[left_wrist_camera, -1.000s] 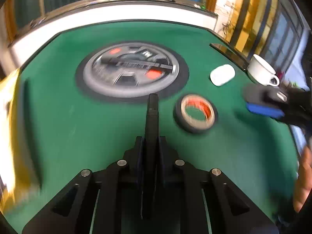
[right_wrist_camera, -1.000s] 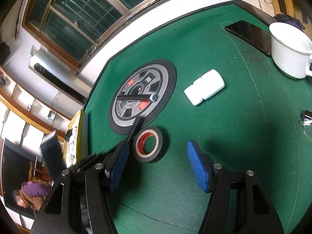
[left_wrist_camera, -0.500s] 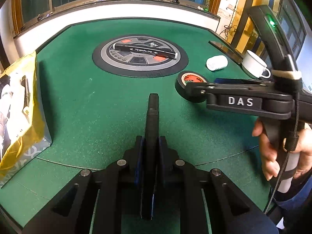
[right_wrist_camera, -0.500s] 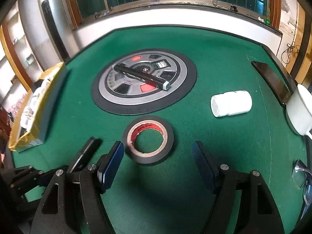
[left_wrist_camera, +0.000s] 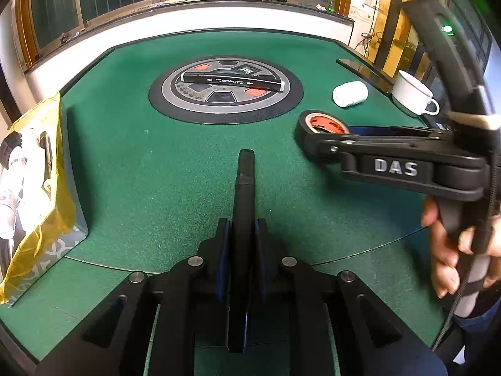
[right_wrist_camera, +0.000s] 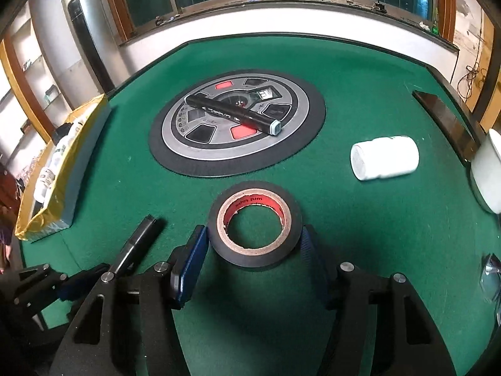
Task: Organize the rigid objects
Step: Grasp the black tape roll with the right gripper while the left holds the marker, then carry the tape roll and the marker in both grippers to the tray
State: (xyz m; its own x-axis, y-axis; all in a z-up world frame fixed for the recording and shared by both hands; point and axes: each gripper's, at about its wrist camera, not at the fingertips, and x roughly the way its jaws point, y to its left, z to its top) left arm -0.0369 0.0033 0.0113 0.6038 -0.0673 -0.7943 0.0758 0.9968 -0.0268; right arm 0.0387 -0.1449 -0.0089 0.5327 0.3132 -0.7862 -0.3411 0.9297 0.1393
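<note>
A black tape roll (right_wrist_camera: 255, 224) with a red core lies flat on the green table (right_wrist_camera: 360, 235). My right gripper (right_wrist_camera: 254, 231) straddles it. Its jaws are closing, and both blue pads (right_wrist_camera: 191, 263) touch the roll's sides. In the left wrist view the same right gripper (left_wrist_camera: 325, 136) reaches in from the right around the tape roll (left_wrist_camera: 325, 123). My left gripper (left_wrist_camera: 241, 227) is shut on a black pen (left_wrist_camera: 244, 185) that sticks out forward. That pen (right_wrist_camera: 137, 244) also shows at the lower left of the right wrist view.
A black marker (right_wrist_camera: 233, 114) lies across a round grey-and-black mat (right_wrist_camera: 281, 153). A white bottle (right_wrist_camera: 385, 158) lies on its side to the right. Beyond it stand a white cup (left_wrist_camera: 411, 97) and a dark flat slab (right_wrist_camera: 444, 119). An open box with yellow wrapping (left_wrist_camera: 37, 172) sits at the left edge. A hand (left_wrist_camera: 444, 250) holds the right gripper.
The right gripper rolled level and moved forward until the tape roll lies between its pads, which then narrowed onto it. The left gripper stays shut on the pen and drifted slightly.
</note>
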